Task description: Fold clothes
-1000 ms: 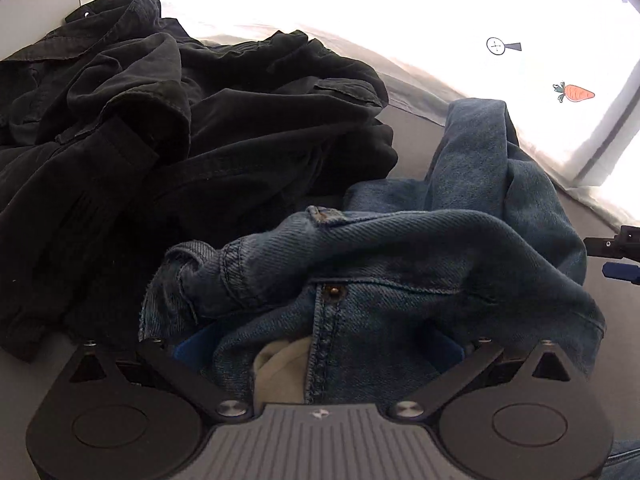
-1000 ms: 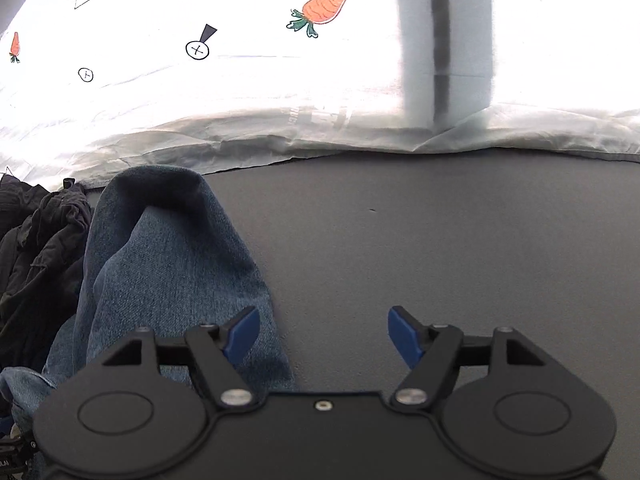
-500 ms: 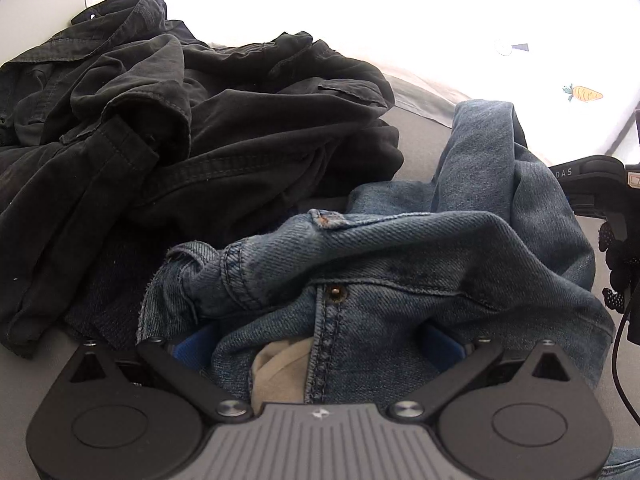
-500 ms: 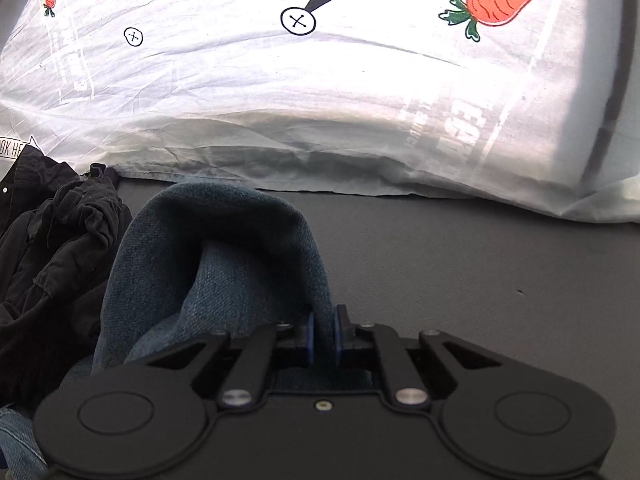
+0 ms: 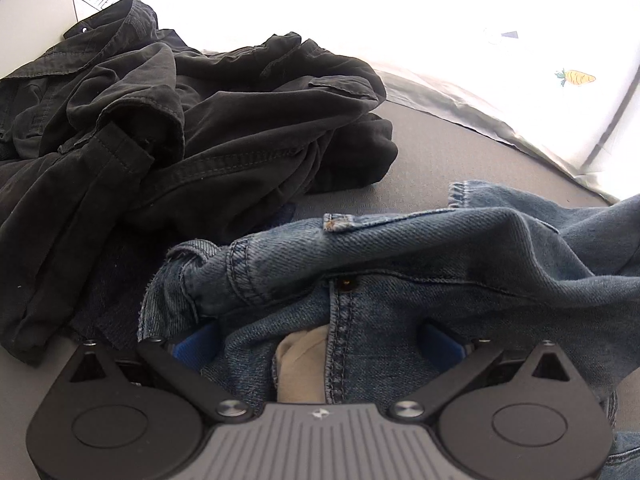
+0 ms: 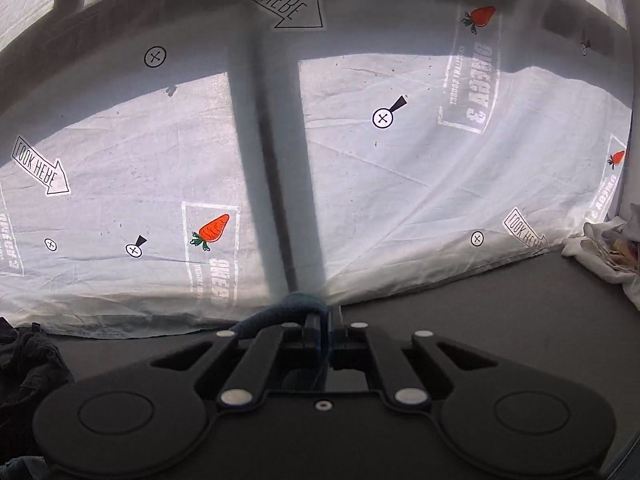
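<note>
jeans (image 5: 460,264), heavy, limp denim, bunched on the grey table (image 5: 440,152); left gripper (image 5: 318,344) spread wide astride the waistband; right gripper (image 6: 320,330) clamped on what seems a leg fold, raised.

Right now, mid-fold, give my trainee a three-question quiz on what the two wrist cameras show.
1. True or false: the right gripper is shut on a fold of the blue denim jeans.
2. Multiple choice: the crumpled black cotton jacket lies where in the left wrist view? A) on top of the jeans B) behind and left of the jeans C) between the fingers
3. Fill in: the left gripper is ____, its blue fingertips on either side of the jeans' waistband.

Key: 1 true; 2 B; 3 open.
</note>
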Motion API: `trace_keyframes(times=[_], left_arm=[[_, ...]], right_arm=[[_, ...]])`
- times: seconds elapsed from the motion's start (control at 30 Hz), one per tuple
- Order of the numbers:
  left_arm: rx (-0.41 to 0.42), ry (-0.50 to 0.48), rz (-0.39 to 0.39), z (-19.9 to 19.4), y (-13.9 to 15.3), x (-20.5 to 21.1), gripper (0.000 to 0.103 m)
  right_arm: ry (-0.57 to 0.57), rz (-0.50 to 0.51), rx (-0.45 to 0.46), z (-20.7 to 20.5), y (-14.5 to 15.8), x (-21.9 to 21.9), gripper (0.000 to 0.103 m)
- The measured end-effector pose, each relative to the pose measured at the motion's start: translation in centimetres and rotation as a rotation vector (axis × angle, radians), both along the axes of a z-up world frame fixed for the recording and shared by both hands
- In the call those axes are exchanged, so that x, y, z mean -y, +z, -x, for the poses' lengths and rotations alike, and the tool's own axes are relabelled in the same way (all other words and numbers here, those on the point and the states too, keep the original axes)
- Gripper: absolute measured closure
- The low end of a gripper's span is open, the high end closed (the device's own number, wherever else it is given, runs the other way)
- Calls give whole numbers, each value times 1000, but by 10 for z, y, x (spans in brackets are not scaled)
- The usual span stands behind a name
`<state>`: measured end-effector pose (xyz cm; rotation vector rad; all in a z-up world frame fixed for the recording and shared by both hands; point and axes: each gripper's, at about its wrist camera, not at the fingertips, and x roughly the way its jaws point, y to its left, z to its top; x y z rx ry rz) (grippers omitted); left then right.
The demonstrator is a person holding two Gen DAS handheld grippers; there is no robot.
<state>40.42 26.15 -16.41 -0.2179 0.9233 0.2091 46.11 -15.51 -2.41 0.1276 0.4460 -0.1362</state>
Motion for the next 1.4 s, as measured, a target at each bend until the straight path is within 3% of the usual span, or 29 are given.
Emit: trace_keyframes(times=[0.13, 0.17, 0.2, 0.27, 0.37, 0.53, 0.7, 0.8, 0.93, 1.13, 1.17, 1.2, 1.27, 1.4], left_arm=[[7, -19, 0, 1, 0, 1, 0], [5, -22, -7, 1, -1, 2, 0], [1, -24, -18, 1, -1, 4, 0], [-16, -37, -64, -1, -3, 10, 0], [-28, -51, -121, -1, -6, 19, 0], [-26, -62, -149, 1, -7, 22, 0], [-38, -47, -148, -1, -9, 24, 0], [-58, -47, -143, -5, -9, 23, 0], [-78, -49, -139, -7, -10, 23, 0], [-76, -47, -140, -6, -11, 23, 0], [-77, -45, -140, -6, -11, 23, 0], [-81, -44, -139, -7, -11, 23, 0], [-96, -44, -136, -10, -11, 22, 0], [-118, -45, -130, -12, -9, 20, 0]], right_arm=[[-130, 13, 111, 52, 42, 31, 96], [-144, 60, 105, 56, 38, 33, 87], [-157, 109, 97, 59, 34, 34, 70], [-192, 174, -19, 54, 9, 37, 51], [-186, 175, -257, 44, -32, 49, 58], [-194, 101, -333, 59, -59, 57, 56], [-78, 145, -263, 49, -54, 41, 42], [19, 165, -271, 24, -60, 32, 40], [183, 294, -292, -22, -82, 19, 30], [451, 385, -464, -87, -115, 15, 30], [482, 383, -512, -94, -120, 16, 34], [469, 336, -540, -99, -122, 19, 62], [422, 228, -569, -106, -123, 30, 99], [317, 56, -427, -95, -98, 65, 100]])
